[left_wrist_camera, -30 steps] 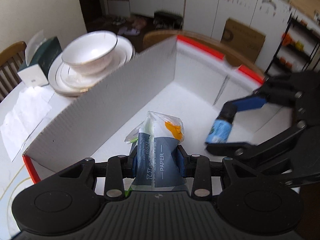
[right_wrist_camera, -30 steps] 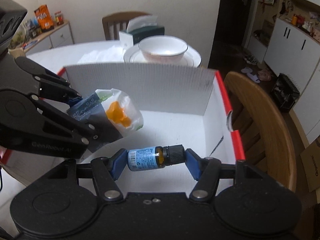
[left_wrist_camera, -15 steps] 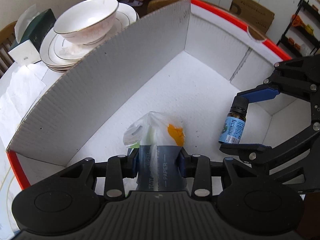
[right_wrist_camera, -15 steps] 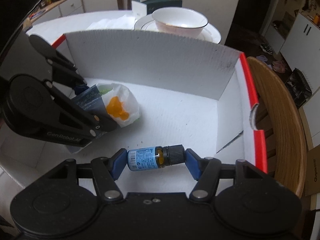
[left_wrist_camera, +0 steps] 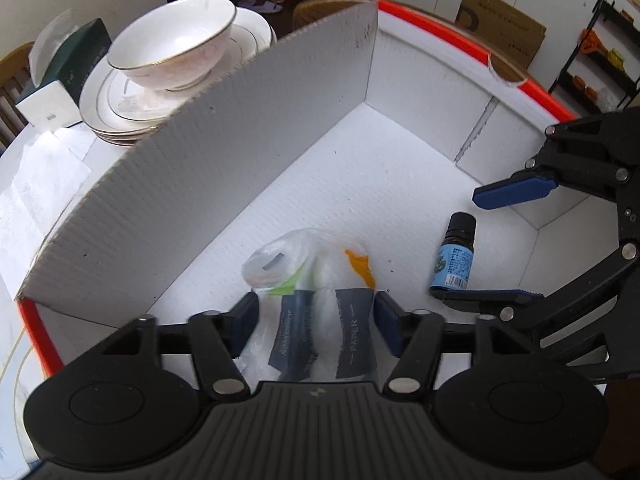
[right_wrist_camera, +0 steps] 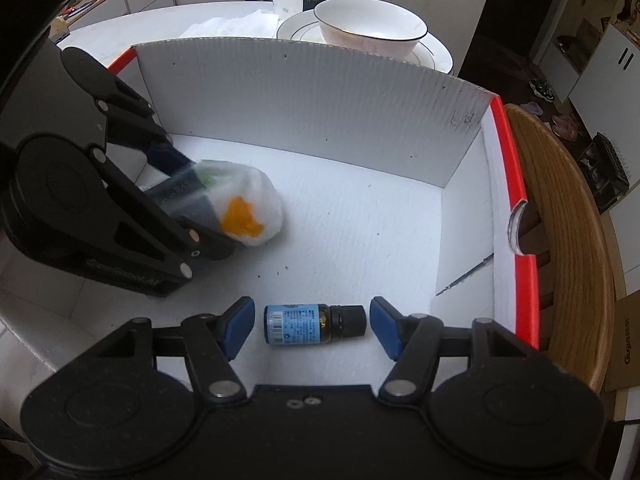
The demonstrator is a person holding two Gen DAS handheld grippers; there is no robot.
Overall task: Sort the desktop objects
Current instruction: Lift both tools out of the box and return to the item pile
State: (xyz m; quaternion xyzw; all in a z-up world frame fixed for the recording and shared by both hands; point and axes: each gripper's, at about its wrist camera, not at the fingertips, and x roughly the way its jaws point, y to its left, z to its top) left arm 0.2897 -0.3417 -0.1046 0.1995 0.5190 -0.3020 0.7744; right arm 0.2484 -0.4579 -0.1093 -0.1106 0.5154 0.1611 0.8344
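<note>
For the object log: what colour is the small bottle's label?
Light blue on the small bottle; right wrist view shows it best.

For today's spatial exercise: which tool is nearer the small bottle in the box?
Right. The right tool straddles the small bottle, open; the left tool sits beside it, around the tissue pack.

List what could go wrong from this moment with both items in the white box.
1. The small bottle lies on its side between the right gripper's open jaws; pulling out carelessly may nudge it rolling.
2. The tissue pack sits between the left gripper's parted jaws; its loose plastic could snag and lift out.
3. Both grippers crowd the box and may collide.
</note>
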